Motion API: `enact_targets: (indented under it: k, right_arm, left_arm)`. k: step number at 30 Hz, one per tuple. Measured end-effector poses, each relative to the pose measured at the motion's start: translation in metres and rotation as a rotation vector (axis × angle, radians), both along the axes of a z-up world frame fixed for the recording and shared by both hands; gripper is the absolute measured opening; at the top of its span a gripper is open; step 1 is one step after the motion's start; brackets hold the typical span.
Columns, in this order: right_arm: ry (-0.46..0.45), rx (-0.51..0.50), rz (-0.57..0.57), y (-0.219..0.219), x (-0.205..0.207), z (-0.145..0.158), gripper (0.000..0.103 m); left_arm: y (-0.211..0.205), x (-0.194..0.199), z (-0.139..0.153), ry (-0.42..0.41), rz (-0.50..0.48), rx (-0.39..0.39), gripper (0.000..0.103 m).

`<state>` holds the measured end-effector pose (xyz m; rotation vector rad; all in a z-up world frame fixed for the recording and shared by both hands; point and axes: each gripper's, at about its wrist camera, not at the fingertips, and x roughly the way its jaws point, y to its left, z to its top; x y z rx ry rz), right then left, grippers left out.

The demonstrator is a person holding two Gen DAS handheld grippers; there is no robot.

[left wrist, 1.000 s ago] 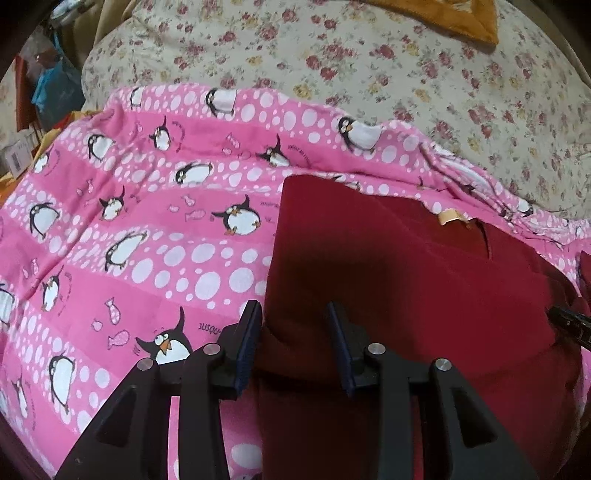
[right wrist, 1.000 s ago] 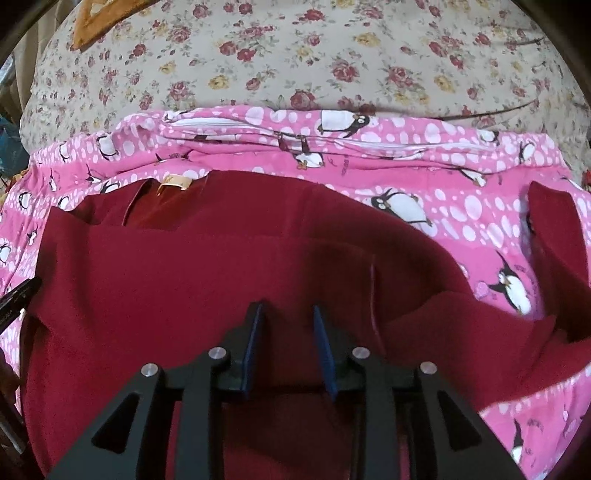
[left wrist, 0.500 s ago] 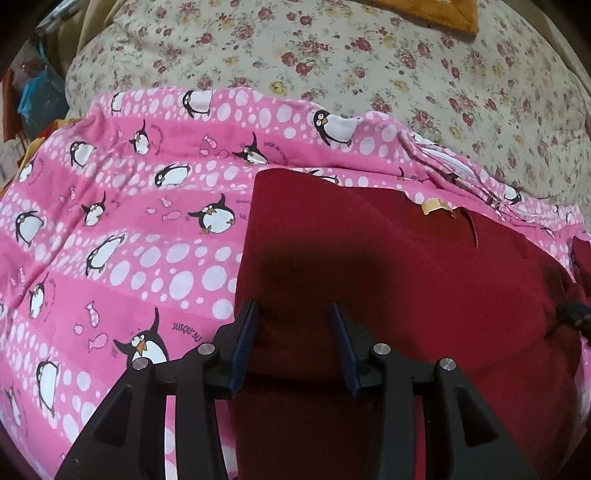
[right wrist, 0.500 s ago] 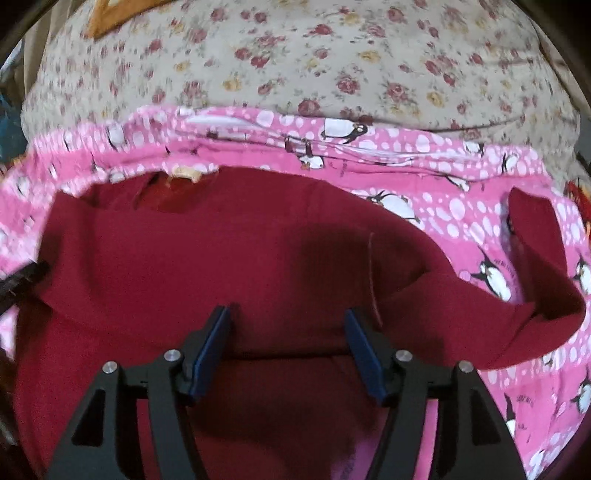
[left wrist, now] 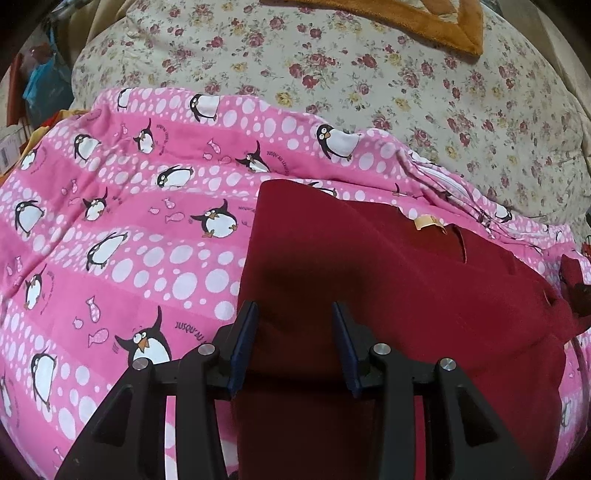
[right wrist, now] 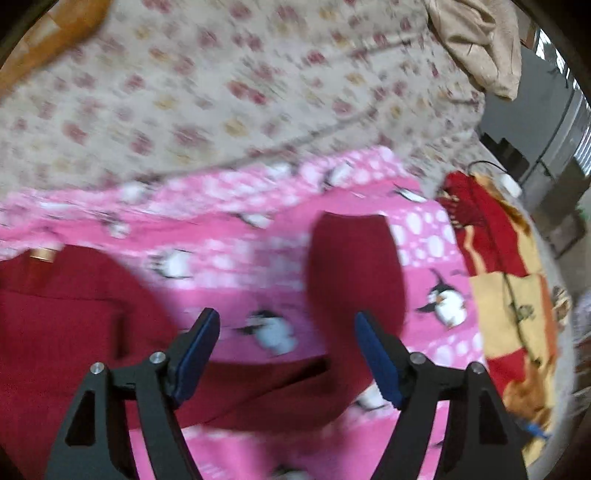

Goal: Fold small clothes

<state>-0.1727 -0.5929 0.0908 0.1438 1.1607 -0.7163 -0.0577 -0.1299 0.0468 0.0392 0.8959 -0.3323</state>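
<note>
A dark red garment (left wrist: 388,280) lies on a pink penguin-print blanket (left wrist: 122,236), with a tan neck label (left wrist: 424,221) at its far edge. My left gripper (left wrist: 295,332) is open above the garment's folded left edge, with cloth showing between the jaws. In the blurred right wrist view, my right gripper (right wrist: 284,343) is wide open over the blanket (right wrist: 258,280). The garment body (right wrist: 62,314) lies to its left and a red sleeve (right wrist: 354,273) stretches out to its right.
A floral quilt (left wrist: 369,92) covers the bed behind the blanket. An orange-brown cloth (left wrist: 406,18) lies at the top. A red and yellow blanket (right wrist: 506,280) lies at the right, with furniture and a cable beyond it. Clutter stands at the far left (left wrist: 40,85).
My right gripper has opened, let go of the garment and swung right toward the sleeve. My left gripper has opened a little and stayed over the garment's left edge.
</note>
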Motion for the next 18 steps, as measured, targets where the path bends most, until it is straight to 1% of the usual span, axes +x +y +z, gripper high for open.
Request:
enact_targets:
  k: [3,5,6,7,9,11,12,13,14,15,16,17,18]
  right_arm:
    - [0.073,0.037,-0.054,-0.026,0.001,-0.025,0.077]
    - [0.075,0.060,-0.099,-0.046,-0.002,-0.034,0.052]
    - [0.067,0.073,-0.108,-0.052,-0.005,-0.036,0.021]
    - [0.034,0.095,-0.115,-0.059,-0.009,-0.033,0.005]
    - [-0.054,0.107,-0.118,-0.064,-0.018,-0.017,0.005]
    - [-0.155,0.067,-0.104,-0.059,-0.035,0.013,0.005]
    - [-0.219,0.050,-0.105,-0.056,-0.049,0.031,0.005]
    - [-0.263,0.041,-0.112,-0.054,-0.061,0.043,0.005]
    - [-0.298,0.032,-0.120,-0.052,-0.074,0.052,0.005]
    - [-0.327,0.026,-0.133,-0.049,-0.091,0.061,0.008]
    - [-0.322,0.025,-0.148,-0.050,-0.102,0.064,0.016]
    - [-0.297,0.022,-0.173,-0.049,-0.114,0.064,0.024]
    - [-0.272,0.018,-0.204,-0.050,-0.130,0.063,0.040]
  left_arm:
    - [-0.001,0.002,-0.002,0.004,-0.002,0.002,0.020]
    - [-0.002,0.004,-0.003,0.006,-0.003,0.006,0.020]
    - [-0.002,0.004,-0.004,0.006,-0.003,0.008,0.020]
    - [-0.002,0.005,-0.004,0.006,-0.002,0.010,0.020]
    - [-0.002,0.006,-0.005,0.006,0.002,0.008,0.020]
    - [-0.001,0.006,-0.005,0.006,0.005,0.006,0.020]
    - [-0.001,0.006,-0.005,0.006,0.005,0.005,0.020]
    - [-0.001,0.005,-0.005,0.005,0.005,0.005,0.020]
    - [0.000,0.005,-0.004,0.005,0.005,0.003,0.020]
    - [0.001,0.004,-0.004,0.006,0.005,0.001,0.020]
    - [0.002,0.004,-0.003,0.008,0.007,-0.003,0.020]
    - [0.004,0.003,-0.003,0.009,0.009,-0.008,0.020]
    - [0.005,0.003,-0.002,0.010,0.011,-0.013,0.020]
